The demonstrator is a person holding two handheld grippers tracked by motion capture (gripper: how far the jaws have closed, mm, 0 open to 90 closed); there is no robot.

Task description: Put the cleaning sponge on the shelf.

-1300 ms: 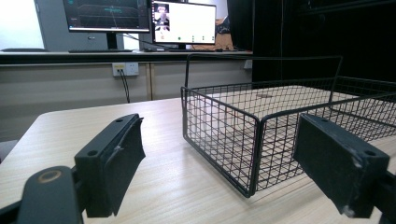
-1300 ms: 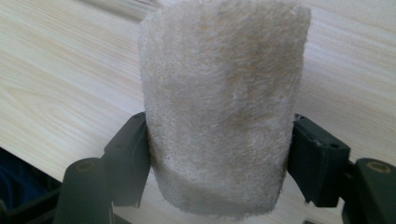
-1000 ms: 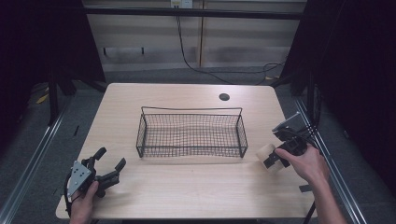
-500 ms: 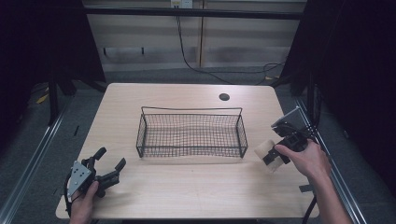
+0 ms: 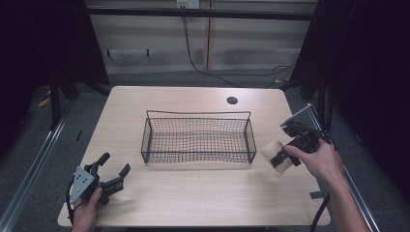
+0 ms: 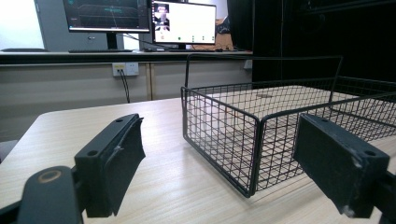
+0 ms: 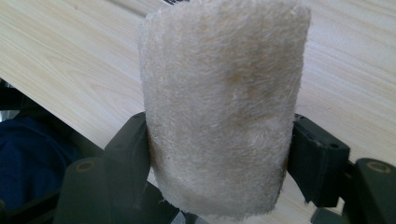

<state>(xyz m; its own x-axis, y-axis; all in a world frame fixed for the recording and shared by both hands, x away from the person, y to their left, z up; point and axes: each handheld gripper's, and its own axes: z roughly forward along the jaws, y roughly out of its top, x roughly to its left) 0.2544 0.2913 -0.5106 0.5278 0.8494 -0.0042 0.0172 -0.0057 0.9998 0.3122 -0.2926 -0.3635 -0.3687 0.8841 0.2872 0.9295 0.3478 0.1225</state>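
The right hand-held gripper point(image 5: 279, 158) is seen pinching a rolled beige towel point(image 5: 274, 153), its jaws pressed against the roll's two sides so that the soft cloth is kept from unrolling. The left hand-held gripper point(image 5: 112, 171) is rested on the table point(image 5: 203, 198) near the front left corner, its jaws spread and empty; it appears to be kept clear, since one gripper is enough for the roll. The table is left mostly bare, with a small round hole point(image 5: 232, 100) towards the far edge. The wire basket point(image 5: 197, 139) is set in the middle, open side up, presumably as the receptacle. The towel is held just beside the basket's right end, seemingly for lifting over the rim.
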